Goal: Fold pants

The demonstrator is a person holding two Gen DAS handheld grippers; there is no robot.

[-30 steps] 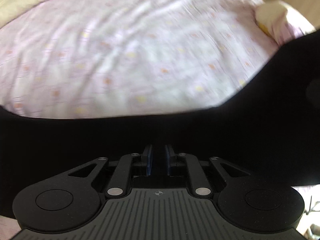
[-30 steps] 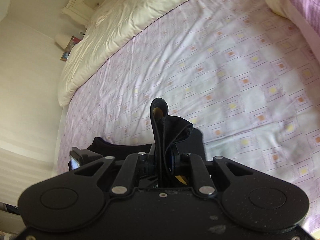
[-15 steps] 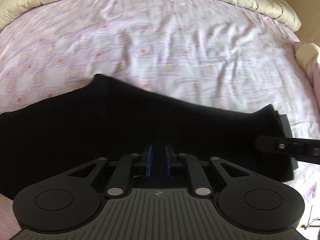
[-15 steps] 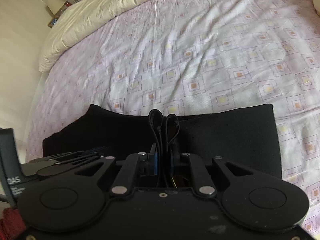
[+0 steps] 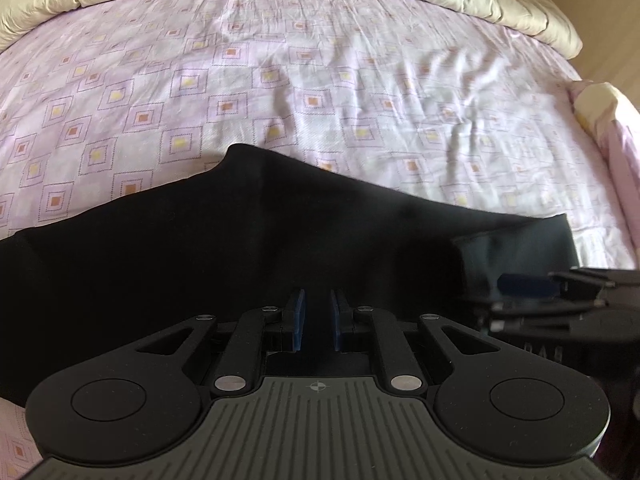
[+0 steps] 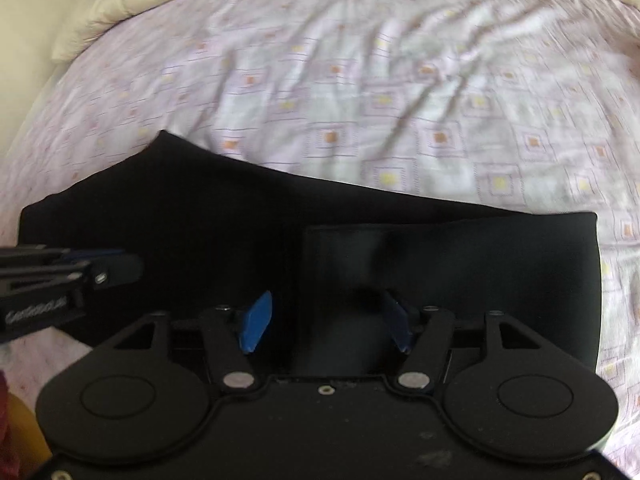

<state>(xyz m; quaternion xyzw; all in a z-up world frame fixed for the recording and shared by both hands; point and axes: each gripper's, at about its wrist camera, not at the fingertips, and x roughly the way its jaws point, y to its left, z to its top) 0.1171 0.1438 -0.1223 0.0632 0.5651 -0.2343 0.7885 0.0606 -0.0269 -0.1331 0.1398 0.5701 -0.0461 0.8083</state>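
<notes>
Right wrist view: the right gripper (image 6: 326, 326) has just been opening, its blue pads now wide and clear of the pants (image 6: 440, 256), apparently to release the laid fold. The left gripper (image 5: 316, 320) stays narrow, pinching black cloth. Soft, matte, the pants lie flat across the wrinkled, square-patterned sheet (image 5: 320, 80).

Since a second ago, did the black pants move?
Yes. The black pants, earlier pinched upright in the right gripper, now lie flat on the pink patterned bedsheet; its jaws just opened.
</notes>
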